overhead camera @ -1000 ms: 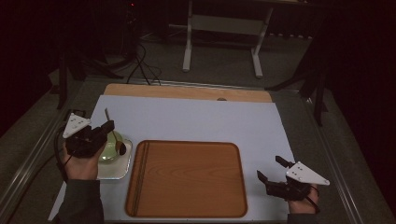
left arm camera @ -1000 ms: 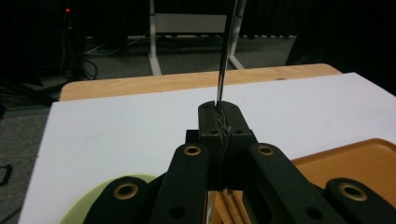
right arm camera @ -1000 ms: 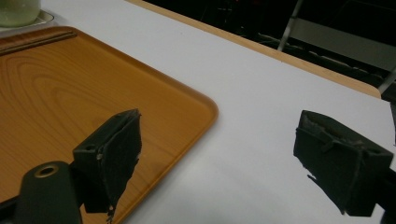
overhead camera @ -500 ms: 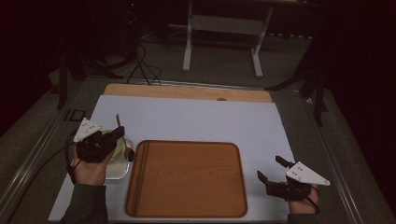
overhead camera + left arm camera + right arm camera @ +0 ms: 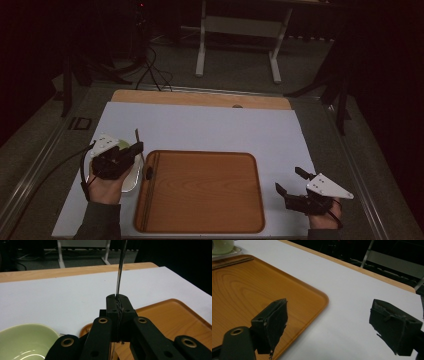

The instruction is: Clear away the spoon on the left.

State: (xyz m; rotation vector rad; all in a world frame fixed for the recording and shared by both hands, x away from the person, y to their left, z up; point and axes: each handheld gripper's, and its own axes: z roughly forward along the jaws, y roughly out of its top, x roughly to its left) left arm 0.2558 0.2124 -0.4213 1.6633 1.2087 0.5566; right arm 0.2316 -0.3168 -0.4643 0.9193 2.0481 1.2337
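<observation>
The left gripper [image 5: 134,148] is seen just off the tray's [image 5: 200,192] left rim, its jaws closed tight on a thin utensil [image 5: 137,136] of which only the slim handle is made out. In the left gripper view the utensil [image 5: 120,272] is clamped between the pads and its long axis is held nearly upright, rising away from the jaws; its lower end cannot be told. A green bowl [image 5: 22,340] on a pale plate [image 5: 131,182] is found on the side of the gripper away from the tray, touching or nearly touching the tray's left rim. The tray's bare wood is therefore judged to lie straight across from the utensil, and the left hand is by far the nearer to it. For a lay-down on the tray, the upright handle is judged to need tipping flat once carried over the rim.

The right gripper [image 5: 288,180] is held off the tray's right rim with its jaws spread wide and nothing between them.

Against the earlier frames, the left gripper is found shifted from over the bowl toward the tray's left rim and a little lower, while the right gripper is found unmoved
</observation>
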